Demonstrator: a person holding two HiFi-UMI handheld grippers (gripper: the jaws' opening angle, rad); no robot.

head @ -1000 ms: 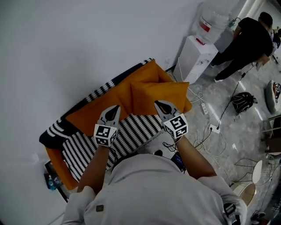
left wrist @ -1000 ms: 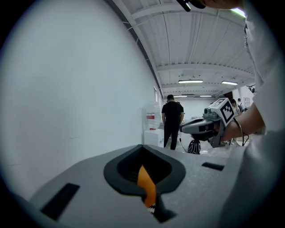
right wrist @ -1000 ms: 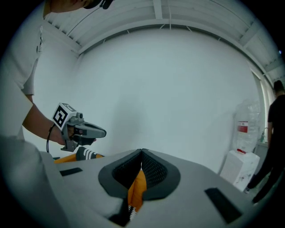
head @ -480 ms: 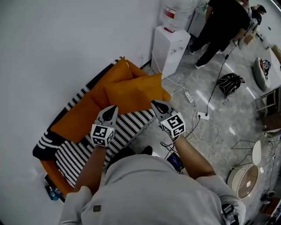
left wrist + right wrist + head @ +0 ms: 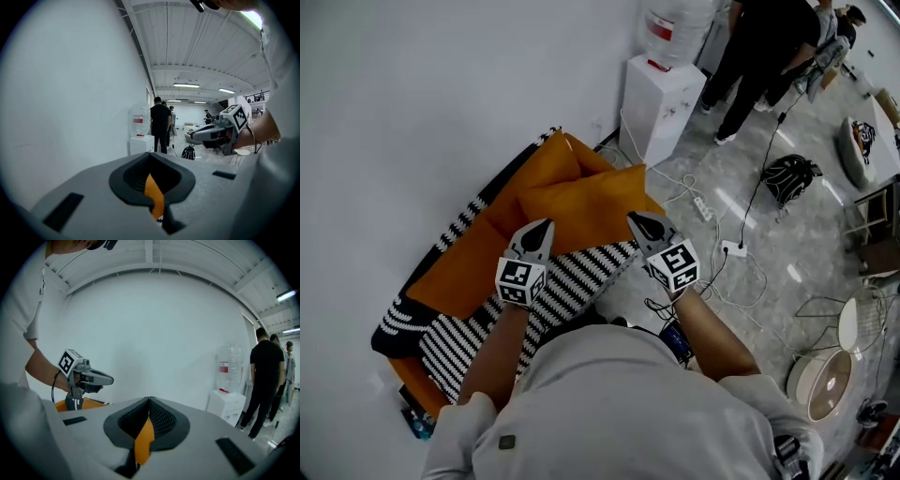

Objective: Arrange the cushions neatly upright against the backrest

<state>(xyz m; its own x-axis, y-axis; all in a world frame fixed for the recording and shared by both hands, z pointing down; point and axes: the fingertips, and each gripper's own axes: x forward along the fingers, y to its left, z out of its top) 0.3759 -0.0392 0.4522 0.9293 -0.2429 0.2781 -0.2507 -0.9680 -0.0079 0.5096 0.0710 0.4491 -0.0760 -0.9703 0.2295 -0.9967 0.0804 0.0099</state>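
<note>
Nearest: left hand-held gripper (image 5: 542,230) and right hand-held gripper (image 5: 639,222), both pinched shut and empty, over the black-and-white striped sofa seat (image 5: 572,281). Just beyond, centre frame — orange square fabric cushions (image 5: 591,204). Likely light, soft, floppy; pinch the top corners.

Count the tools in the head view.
2. Left tool at picture left, right tool at picture right, both shut, above the orange cushions. None seems hidden.
</note>
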